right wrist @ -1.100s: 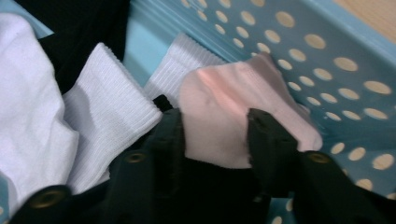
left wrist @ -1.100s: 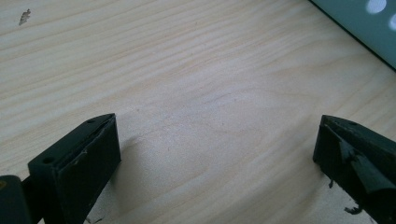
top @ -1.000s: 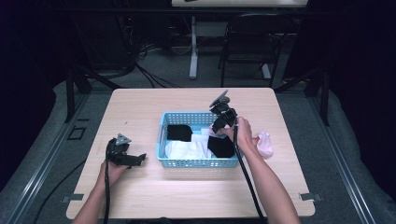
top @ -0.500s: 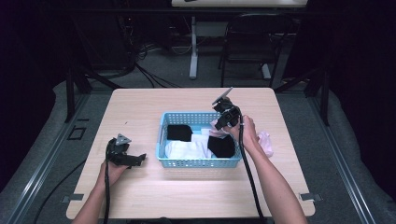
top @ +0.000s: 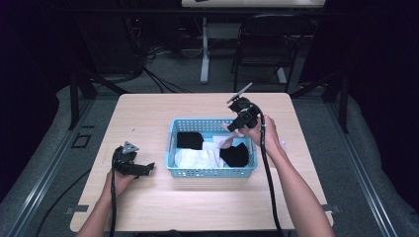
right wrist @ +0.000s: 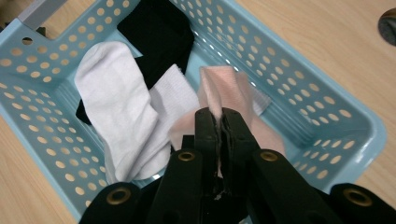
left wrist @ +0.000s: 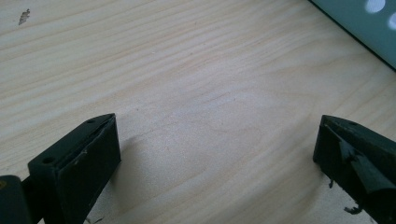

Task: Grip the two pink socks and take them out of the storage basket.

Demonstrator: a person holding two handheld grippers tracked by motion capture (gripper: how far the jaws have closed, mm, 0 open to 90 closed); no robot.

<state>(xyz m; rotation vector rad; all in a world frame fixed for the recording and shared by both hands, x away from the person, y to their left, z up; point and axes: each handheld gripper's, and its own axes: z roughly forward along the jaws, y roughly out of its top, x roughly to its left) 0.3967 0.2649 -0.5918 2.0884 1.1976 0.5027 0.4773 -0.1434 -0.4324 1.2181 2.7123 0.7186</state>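
A light blue perforated basket (top: 212,173) stands mid-table and holds a white sock (top: 197,158) and two black socks (top: 189,140). My right gripper (top: 232,127) hangs over the basket's right half, shut on a pale pink sock (top: 227,143) that dangles from it into the basket. In the right gripper view the jaws (right wrist: 222,114) pinch the pink sock (right wrist: 224,88) above the white sock (right wrist: 116,107), a black sock (right wrist: 159,32) and the basket wall (right wrist: 299,88). My left gripper (top: 146,169) rests on the table left of the basket, open (left wrist: 215,154) over bare wood.
The basket's corner (left wrist: 364,23) lies just beyond the left gripper. A bit of pale cloth (top: 282,144) lies right of the basket by the right forearm. Bare tabletop (top: 207,207) runs in front of the basket. A chair (top: 267,44) stands behind the table.
My right gripper has risen from the basket's right end, drawing the pink sock up with it. The left gripper has stayed where it was.
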